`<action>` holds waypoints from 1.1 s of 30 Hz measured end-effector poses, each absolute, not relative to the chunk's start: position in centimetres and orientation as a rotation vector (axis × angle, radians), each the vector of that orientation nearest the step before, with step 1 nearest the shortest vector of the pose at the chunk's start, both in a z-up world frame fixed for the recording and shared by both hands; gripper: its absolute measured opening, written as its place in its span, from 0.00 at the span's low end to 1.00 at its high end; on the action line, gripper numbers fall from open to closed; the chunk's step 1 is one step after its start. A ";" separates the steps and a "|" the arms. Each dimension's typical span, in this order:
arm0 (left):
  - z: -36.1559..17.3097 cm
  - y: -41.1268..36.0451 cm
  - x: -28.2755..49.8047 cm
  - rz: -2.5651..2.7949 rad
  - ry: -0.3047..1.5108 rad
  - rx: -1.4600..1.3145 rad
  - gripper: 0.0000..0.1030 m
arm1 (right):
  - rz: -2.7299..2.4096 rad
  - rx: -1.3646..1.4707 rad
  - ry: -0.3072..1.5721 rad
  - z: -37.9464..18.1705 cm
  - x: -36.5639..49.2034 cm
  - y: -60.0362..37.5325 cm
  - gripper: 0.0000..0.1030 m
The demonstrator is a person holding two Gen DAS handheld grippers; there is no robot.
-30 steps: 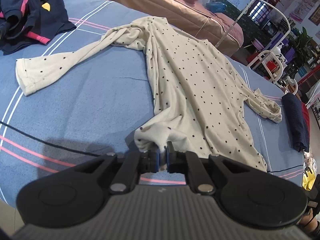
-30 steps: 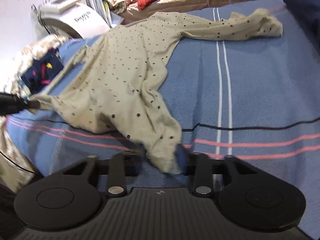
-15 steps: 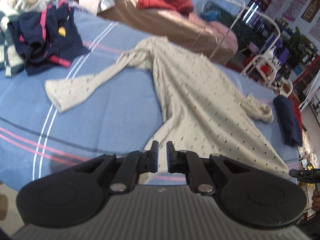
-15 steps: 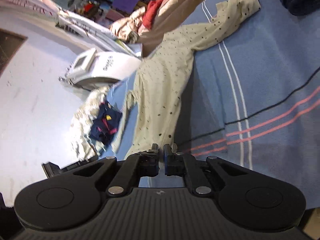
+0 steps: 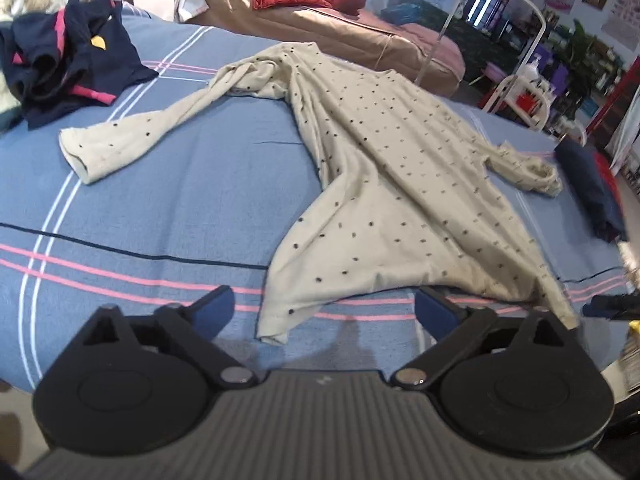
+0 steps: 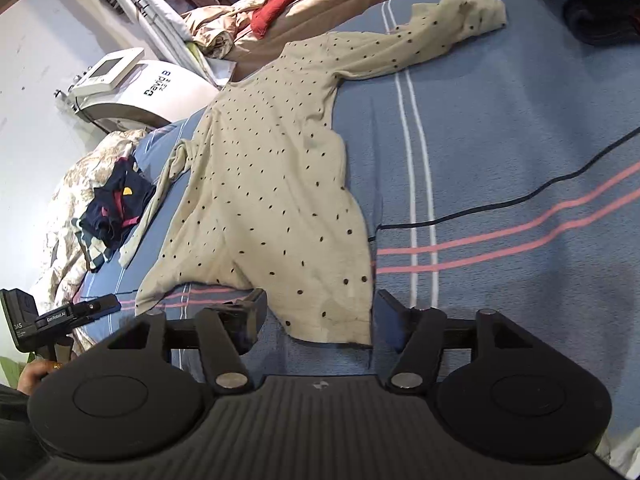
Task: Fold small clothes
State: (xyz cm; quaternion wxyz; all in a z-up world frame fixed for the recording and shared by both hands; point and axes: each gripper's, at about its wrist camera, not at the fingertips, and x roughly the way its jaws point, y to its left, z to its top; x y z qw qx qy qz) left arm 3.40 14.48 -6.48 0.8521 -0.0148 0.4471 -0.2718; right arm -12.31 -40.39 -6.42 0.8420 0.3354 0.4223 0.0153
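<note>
1. Cream dotted shirt [image 5: 384, 184] lies spread flat on the blue striped bed [image 5: 180, 200], hem toward both cameras.
2. Left tongs [image 5: 325, 310] gape wide, holding nothing, with one hem corner lying between their tips.
3. Right tongs [image 6: 319, 314] are likewise spread wide and empty around the other hem corner.
4. Navy clothes [image 5: 64, 60] sit crumpled at ten o'clock in the left view.

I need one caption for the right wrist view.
Open right gripper at the hem of the dotted garment on the blue blanket.
</note>
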 end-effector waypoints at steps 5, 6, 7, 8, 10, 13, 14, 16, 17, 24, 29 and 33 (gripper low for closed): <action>-7.4 14.3 3.5 -0.619 0.958 -0.097 1.00 | 0.016 0.673 0.906 -6.9 -12.0 -40.0 1.00; -7.7 14.1 3.6 -0.635 0.969 -0.111 1.00 | 0.020 0.678 0.900 -6.9 -12.1 -40.0 1.00; -7.9 13.7 3.6 -0.633 0.974 -0.105 1.00 | 0.023 0.681 0.898 -7.0 -12.3 -40.0 1.00; -8.0 13.4 3.5 -0.626 0.966 -0.087 1.00 | 0.022 0.679 0.895 -7.0 -12.3 -39.9 1.00; -8.2 13.0 3.2 -0.608 0.944 -0.053 1.00 | 0.019 0.674 0.887 -7.0 -12.4 -39.7 1.00; -8.5 12.7 3.3 -0.625 0.942 -0.053 1.00 | 0.019 0.680 0.886 -7.1 -12.3 -39.6 1.00; -8.7 12.5 3.5 -0.625 0.955 -0.050 1.00 | 0.019 0.678 0.884 -7.1 -12.2 -39.5 1.00; -9.3 12.4 3.8 -0.596 0.979 -0.033 1.00 | 0.019 0.672 0.892 -7.2 -12.1 -39.3 1.00; -9.6 12.4 3.9 -0.581 0.985 -0.028 1.00 | 0.018 0.667 0.893 -7.2 -12.0 -39.2 1.00; -10.3 12.0 4.1 -0.577 0.987 0.026 0.98 | -0.003 0.628 0.900 -7.6 -11.8 -39.0 1.00; -10.4 10.7 3.7 -0.560 0.946 0.155 0.43 | -0.010 0.631 0.911 -8.0 -11.7 -38.9 1.00; -10.3 10.9 4.2 -0.536 0.968 0.128 0.05 | -0.020 0.633 0.916 -8.1 -11.7 -39.0 1.00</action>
